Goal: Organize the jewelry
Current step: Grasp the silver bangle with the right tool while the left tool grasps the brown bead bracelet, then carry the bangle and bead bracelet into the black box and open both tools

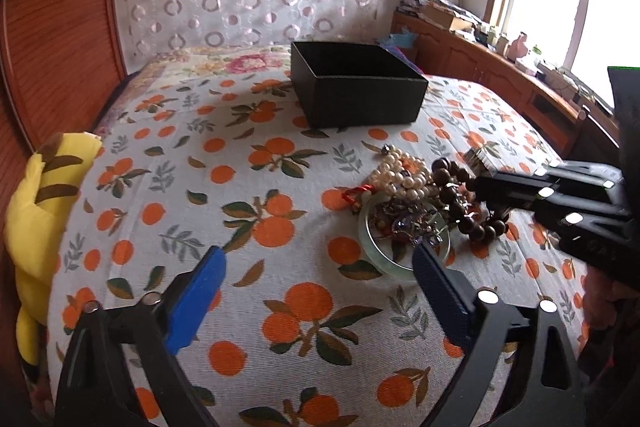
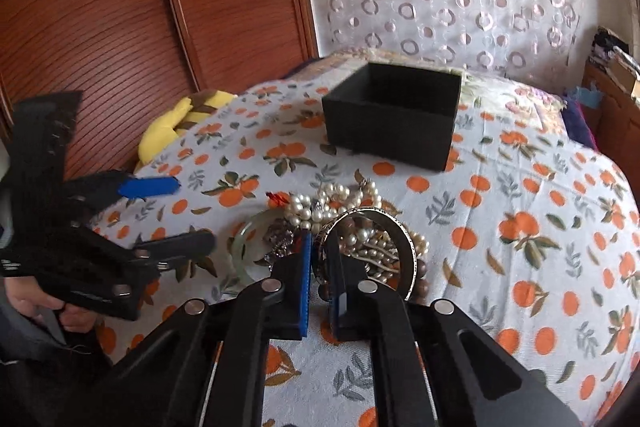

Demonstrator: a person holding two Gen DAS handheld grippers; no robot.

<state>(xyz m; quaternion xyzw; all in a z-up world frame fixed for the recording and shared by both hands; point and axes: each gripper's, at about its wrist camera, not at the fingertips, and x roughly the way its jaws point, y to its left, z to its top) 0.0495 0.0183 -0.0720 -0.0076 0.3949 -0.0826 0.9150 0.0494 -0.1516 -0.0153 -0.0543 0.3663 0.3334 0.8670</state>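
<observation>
1. Orange-printed cloth covered the bed point(image 1: 248, 187), leaving open room on every side of the jewelry.
2. The black box point(image 1: 356, 87) stood open-topped behind the heap, well apart, likely the destination.
3. The left gripper point(image 1: 320, 291) hovered with fingers spread near the jade bangle point(image 1: 366, 247).
4. The right gripper point(image 2: 320, 259) pinched a metal bangle point(image 2: 408, 243) at the pearl necklace point(image 2: 340, 203) pile's edge.
</observation>
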